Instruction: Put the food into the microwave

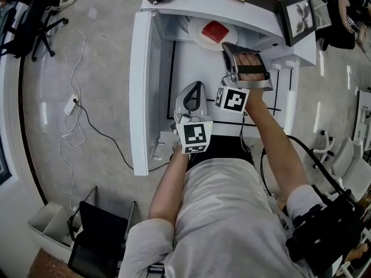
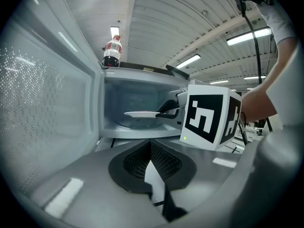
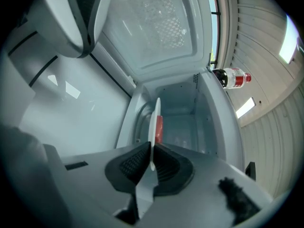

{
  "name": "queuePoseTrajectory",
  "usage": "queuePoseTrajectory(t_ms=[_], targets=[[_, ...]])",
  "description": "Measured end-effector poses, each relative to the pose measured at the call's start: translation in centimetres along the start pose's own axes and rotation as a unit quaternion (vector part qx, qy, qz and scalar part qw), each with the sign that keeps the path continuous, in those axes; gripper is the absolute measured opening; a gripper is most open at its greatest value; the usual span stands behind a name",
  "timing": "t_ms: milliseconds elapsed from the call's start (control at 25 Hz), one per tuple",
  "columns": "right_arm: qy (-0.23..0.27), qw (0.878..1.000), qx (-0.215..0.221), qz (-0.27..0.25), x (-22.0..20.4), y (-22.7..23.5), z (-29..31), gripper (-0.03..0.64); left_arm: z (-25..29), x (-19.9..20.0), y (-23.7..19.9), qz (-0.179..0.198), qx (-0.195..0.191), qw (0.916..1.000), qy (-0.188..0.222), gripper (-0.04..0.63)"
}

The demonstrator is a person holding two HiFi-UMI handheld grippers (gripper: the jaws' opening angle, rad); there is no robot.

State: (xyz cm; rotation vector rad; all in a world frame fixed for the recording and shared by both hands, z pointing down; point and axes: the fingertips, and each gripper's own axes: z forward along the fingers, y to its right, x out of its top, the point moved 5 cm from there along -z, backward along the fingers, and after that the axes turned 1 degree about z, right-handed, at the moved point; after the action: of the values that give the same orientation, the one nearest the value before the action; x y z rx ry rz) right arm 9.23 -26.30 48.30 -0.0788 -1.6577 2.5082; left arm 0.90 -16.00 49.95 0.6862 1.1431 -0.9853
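R tool (image 3: 151, 158) clamps plate (image 1: 197, 39) rim, red food (image 1: 215, 31) aboard, inside microwave (image 1: 243, 13) at 12; L tool (image 2: 151, 152) closed, empty, at 8.

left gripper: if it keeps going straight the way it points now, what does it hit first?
Probably the white plate, held by its rim in the right gripper inside the open microwave. The left gripper, shut and empty, aims roughly at it. Depth is unclear, so it could meet the cavity floor instead.

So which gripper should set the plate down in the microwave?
Right gripper: its jaws clamp the round white plate with red food, inside the open white microwave. The left gripper sits farther back, shut, empty.
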Motion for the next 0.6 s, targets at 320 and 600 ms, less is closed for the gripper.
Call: queuePoseTrajectory(t_ms=[320,600], targets=[[0.0,1.0,0.005,0.003,0.2,0.3,1.8,0.023,1.6,-1.0,-0.5,-0.021,0.008,0.9995,-0.022,0.008],[-0.008,1.0,0.01,0.001,0.0,0.5,3.5,0.023,2.7,-0.5,-0.9,-0.019,0.012,0.9995,-0.02,0.008]])
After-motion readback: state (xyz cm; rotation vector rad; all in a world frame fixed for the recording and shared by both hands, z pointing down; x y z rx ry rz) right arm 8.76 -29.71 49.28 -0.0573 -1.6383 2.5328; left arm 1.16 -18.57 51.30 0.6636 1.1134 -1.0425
